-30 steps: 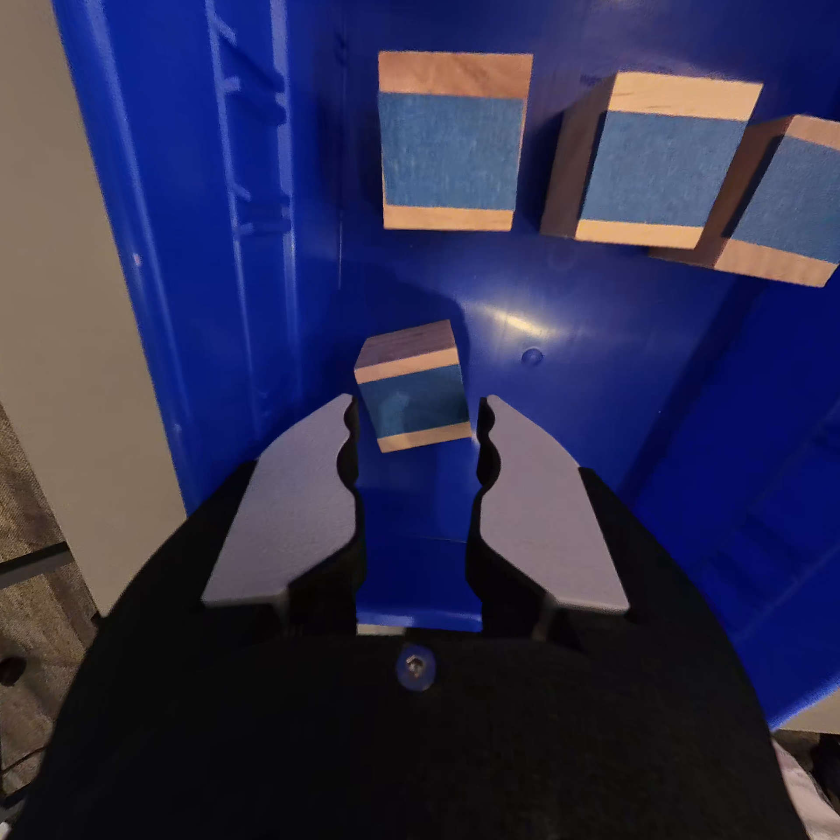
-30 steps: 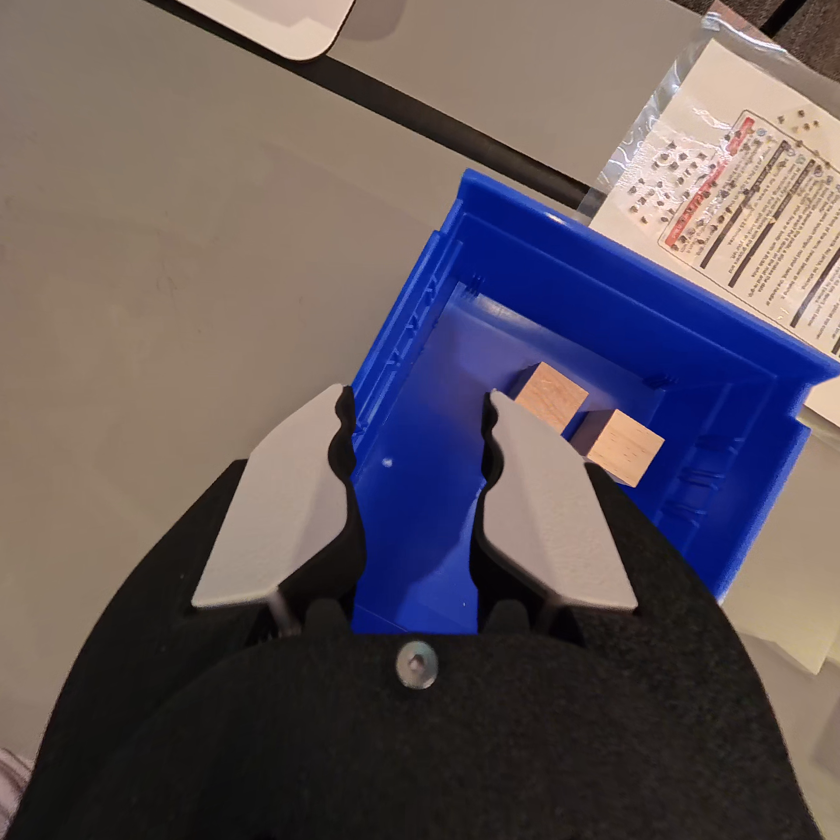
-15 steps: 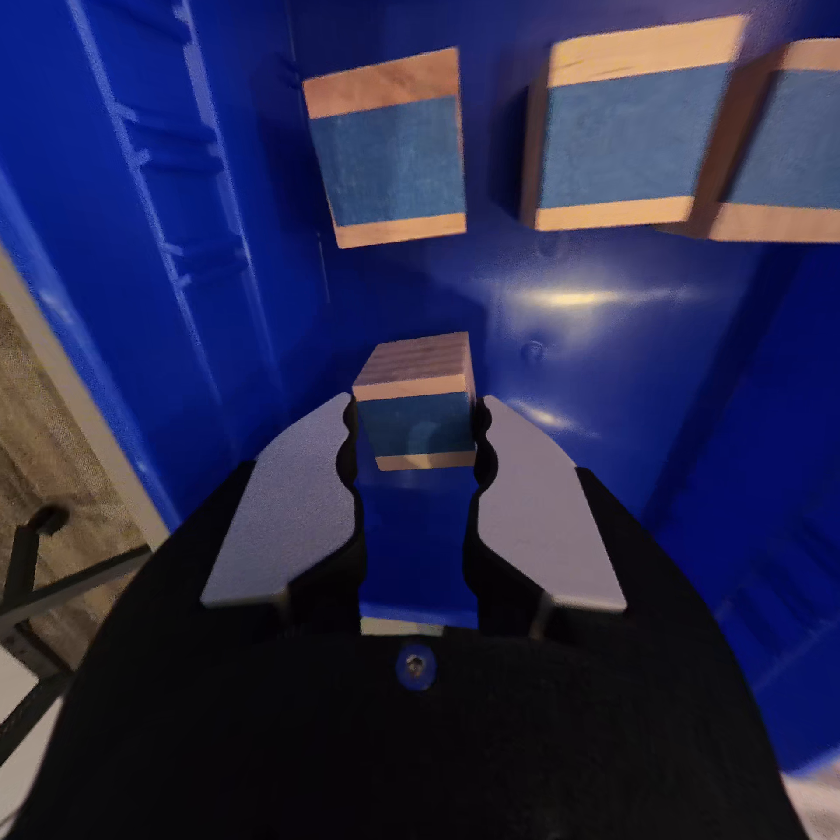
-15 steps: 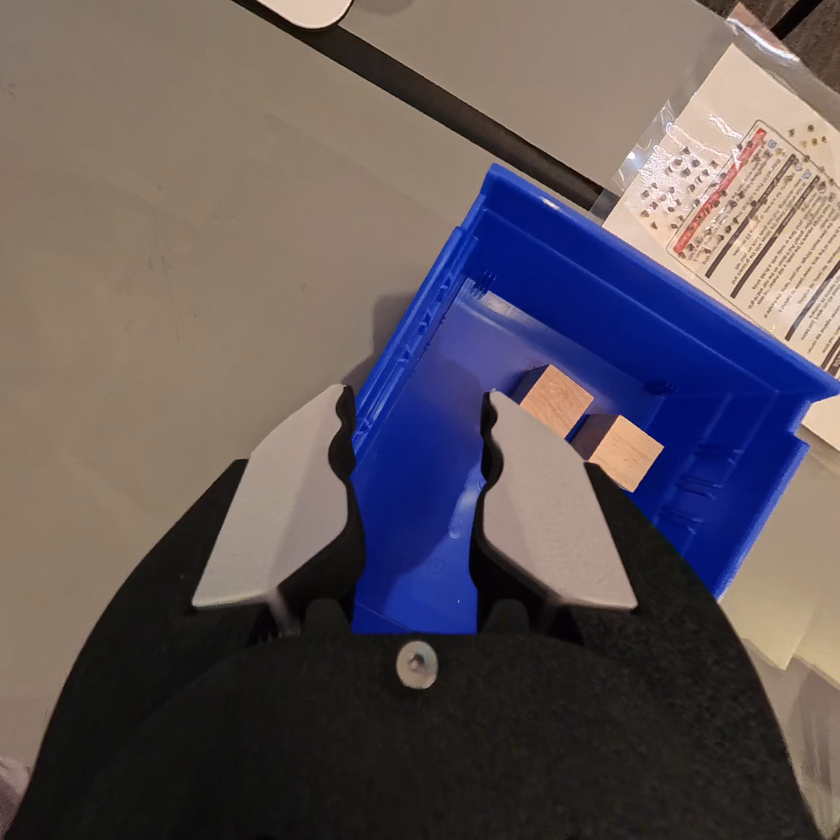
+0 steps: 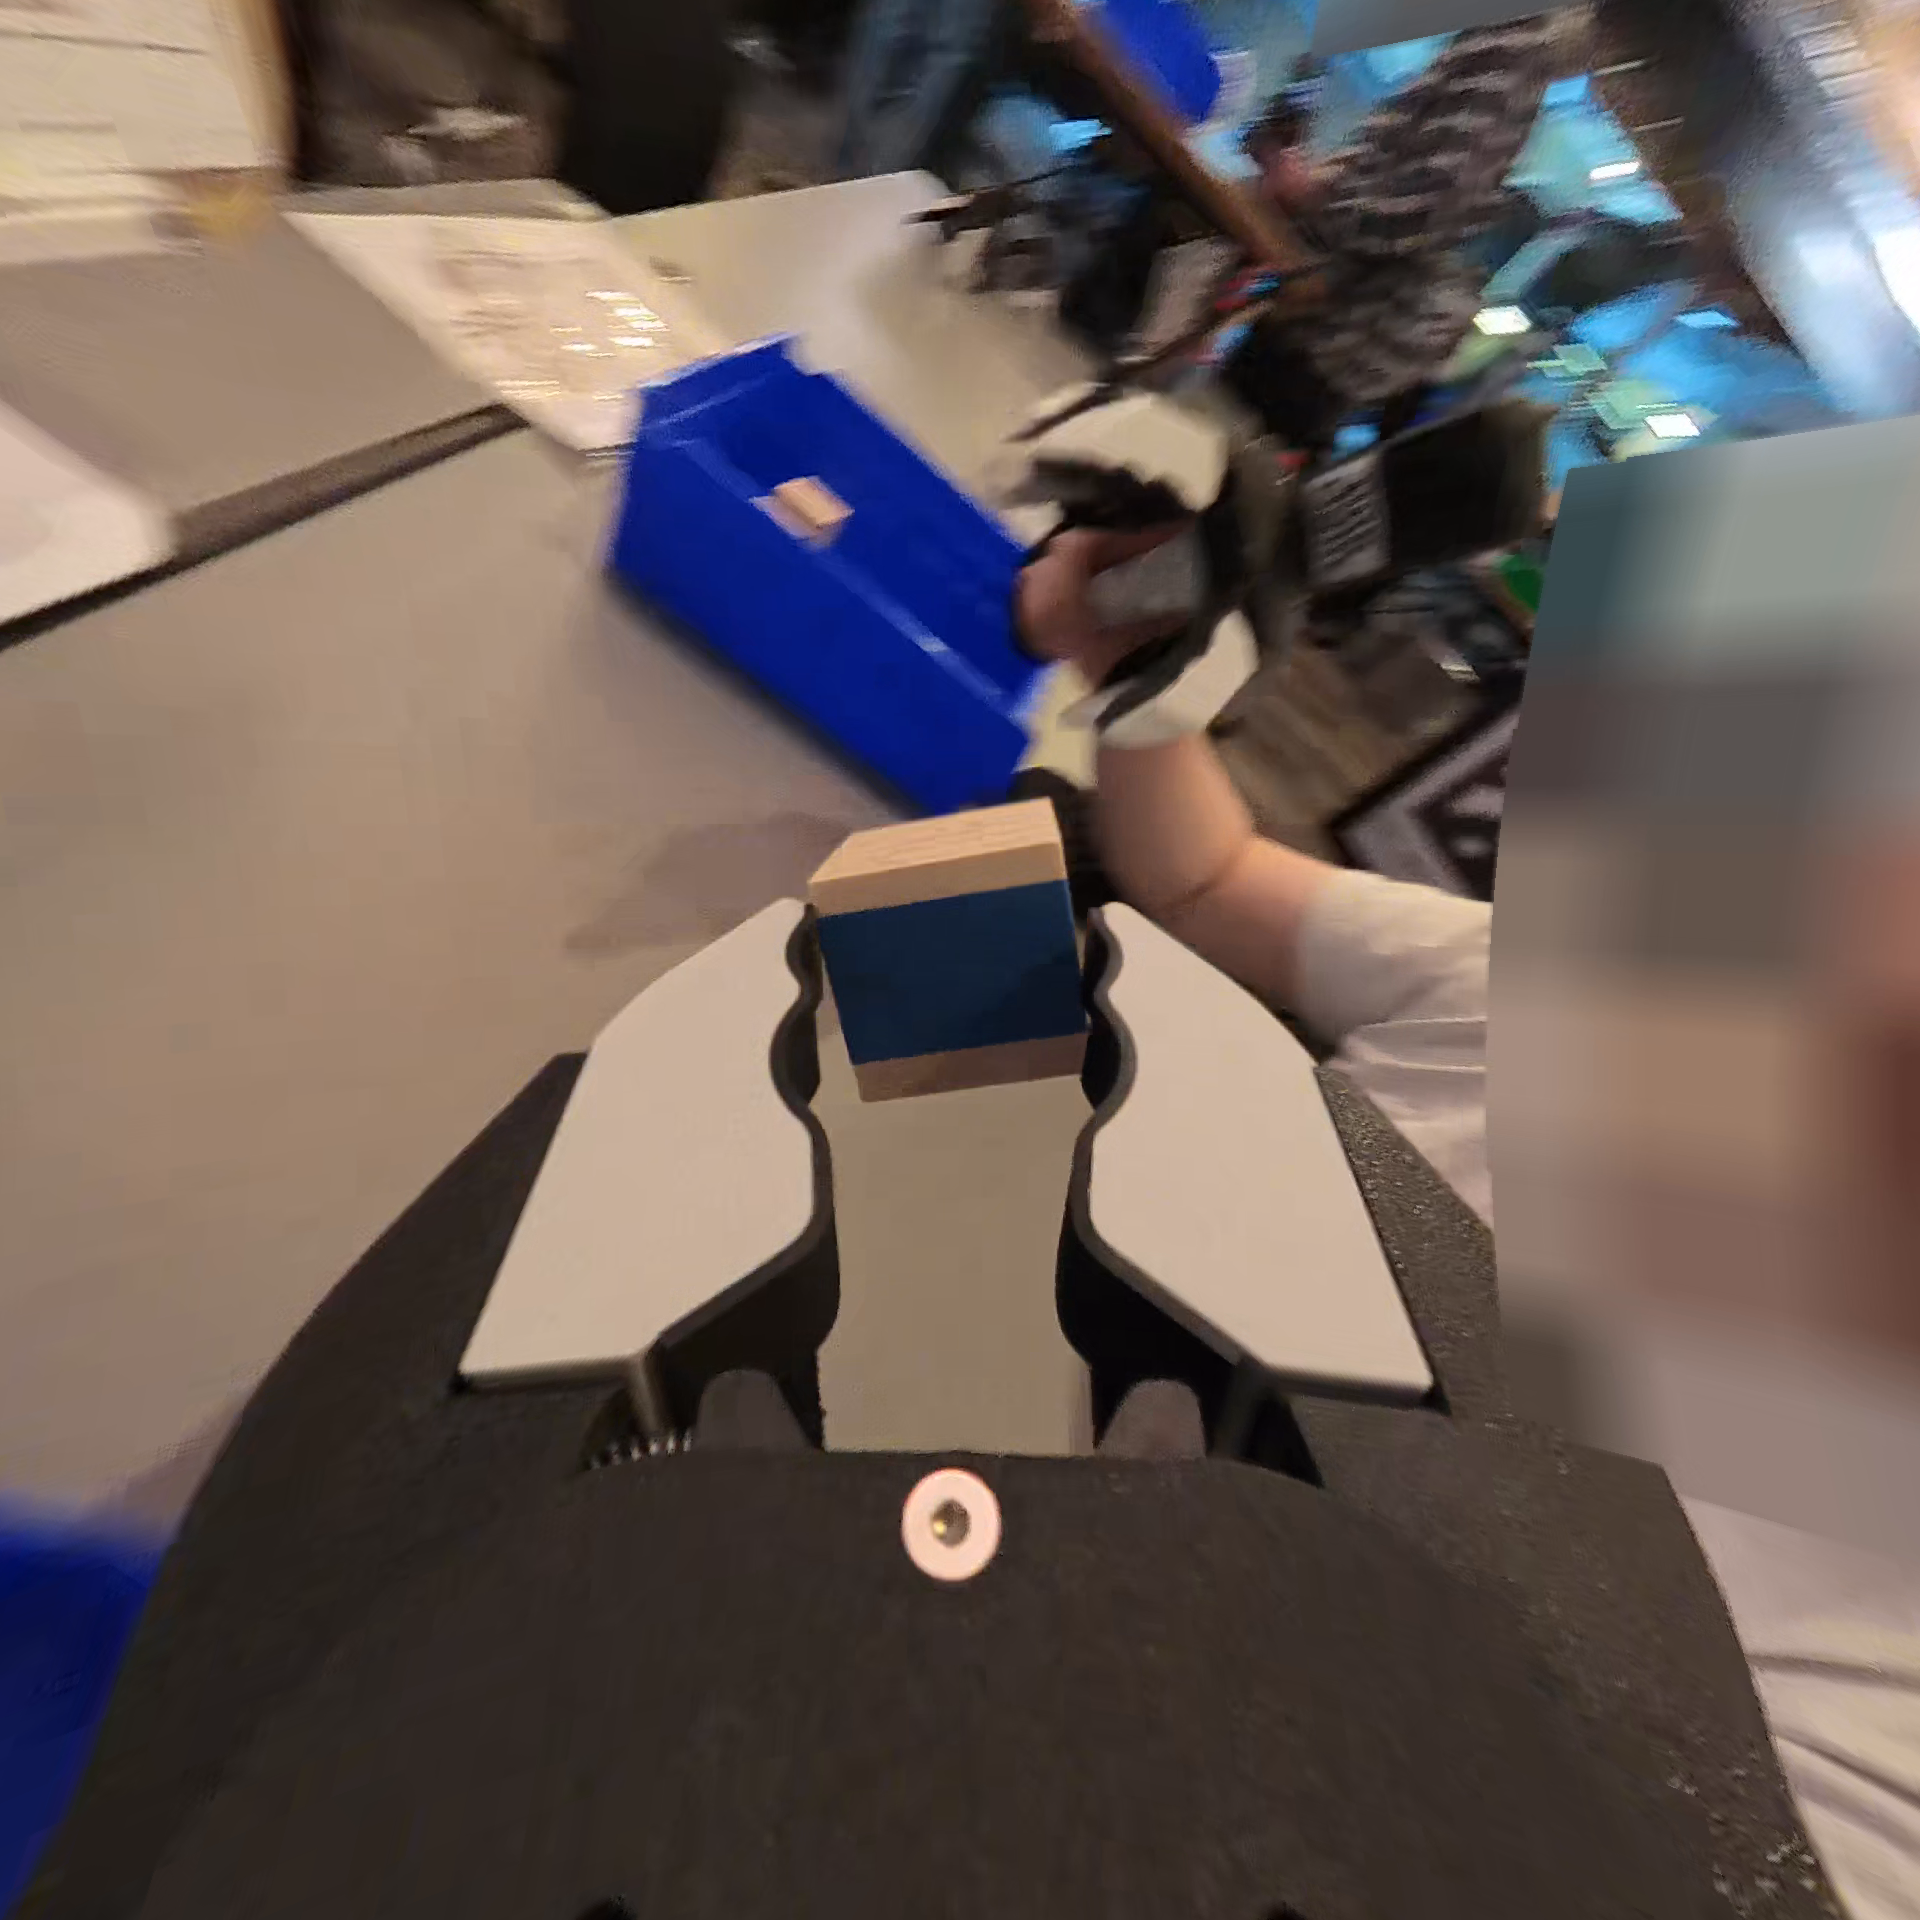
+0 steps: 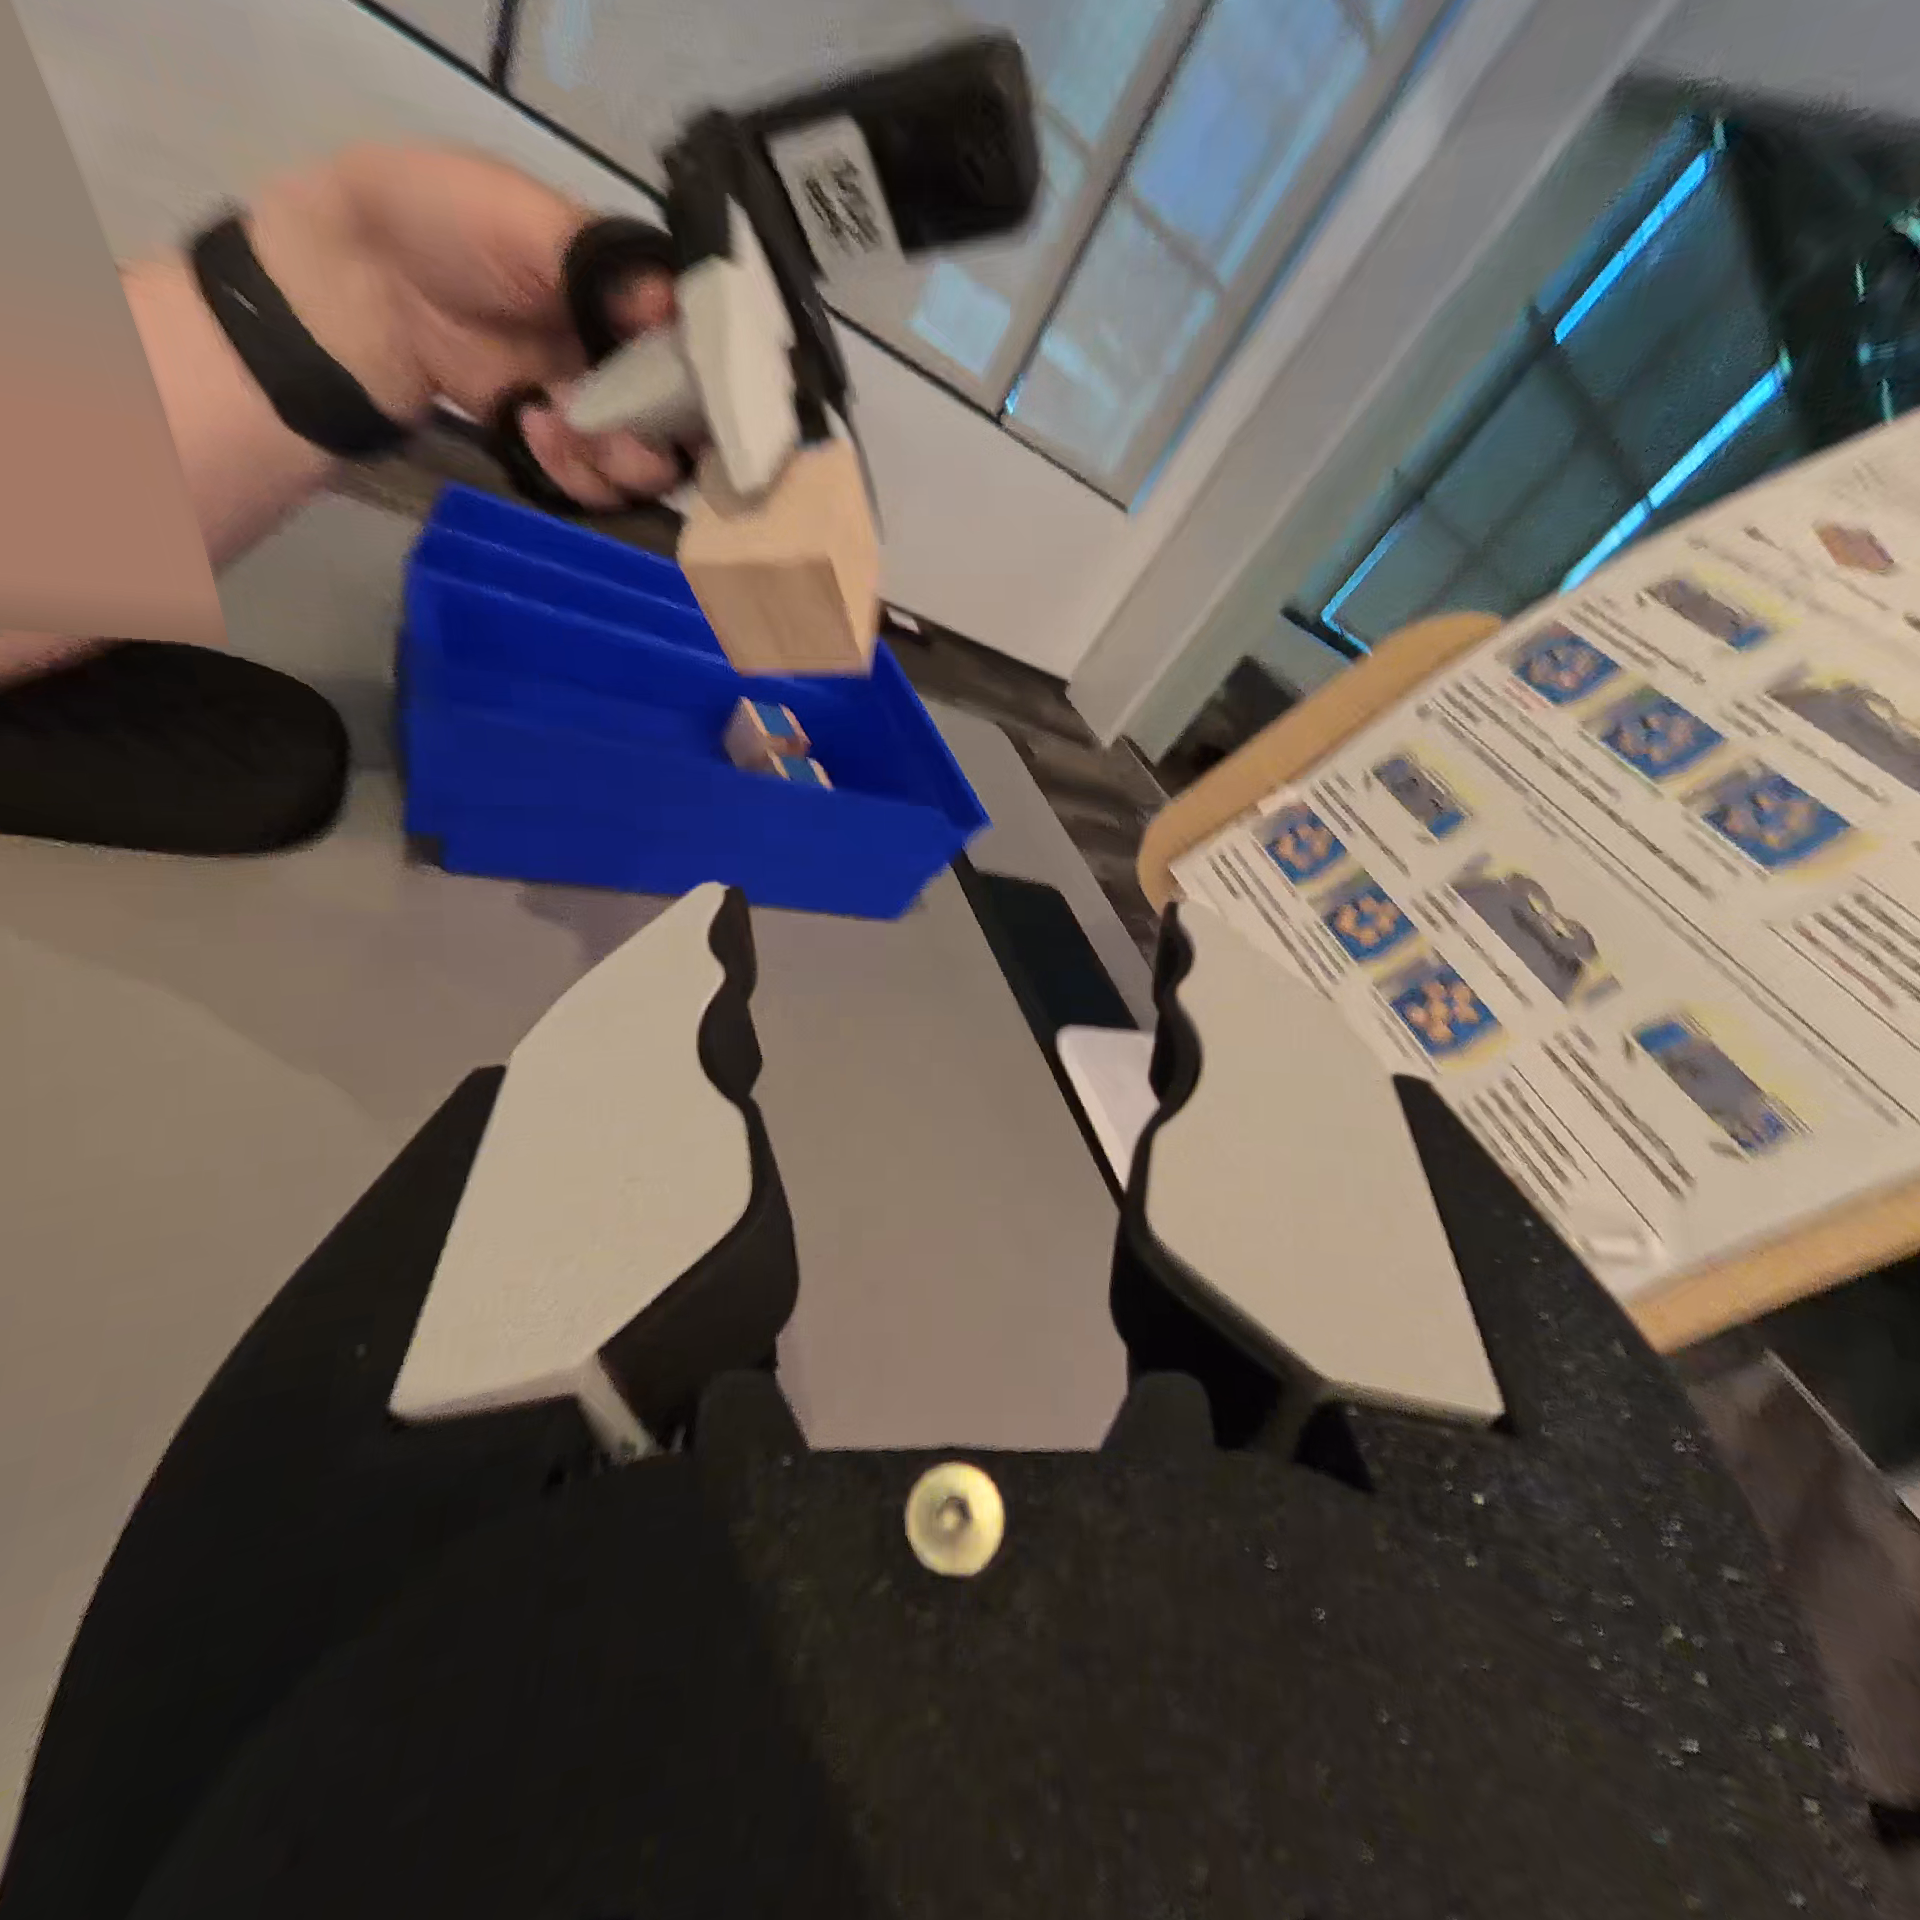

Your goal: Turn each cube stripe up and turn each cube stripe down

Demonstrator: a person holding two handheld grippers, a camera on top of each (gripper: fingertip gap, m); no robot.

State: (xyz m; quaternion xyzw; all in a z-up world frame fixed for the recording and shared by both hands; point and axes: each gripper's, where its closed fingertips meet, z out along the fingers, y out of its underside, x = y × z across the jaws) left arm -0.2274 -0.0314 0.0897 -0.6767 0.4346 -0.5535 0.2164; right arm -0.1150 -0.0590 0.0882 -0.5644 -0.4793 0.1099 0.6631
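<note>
A grey table (image 5: 260, 831) carries everything here, with windows behind and printed sheets on a board (image 6: 1558, 935) toward its far edge; two blue bins sit on it, one (image 5: 831, 582) seen from my left wrist camera near the table's right edge, the other (image 6: 644, 748) seen from the right wrist camera; my left gripper (image 5: 951, 987) is clenched on a wooden cube (image 5: 951, 966), lifted clear of the table, its blue stripe facing the camera and bare wood on top; my right gripper (image 6: 951, 977) is spread wide and empty, low over the table. From the right wrist camera the held cube hangs above the bin where two striped cubes (image 6: 774, 748) lie. The risks, as I judge them: the pictures are smeared, which suggests fast motion, and the pads catch the cube only at their tips, so it could twist or slip out during the turn; if it drops from this height it may bounce off the bin's rim or knock the cubes already lying there; I might also set it down stripe sideways.
</note>
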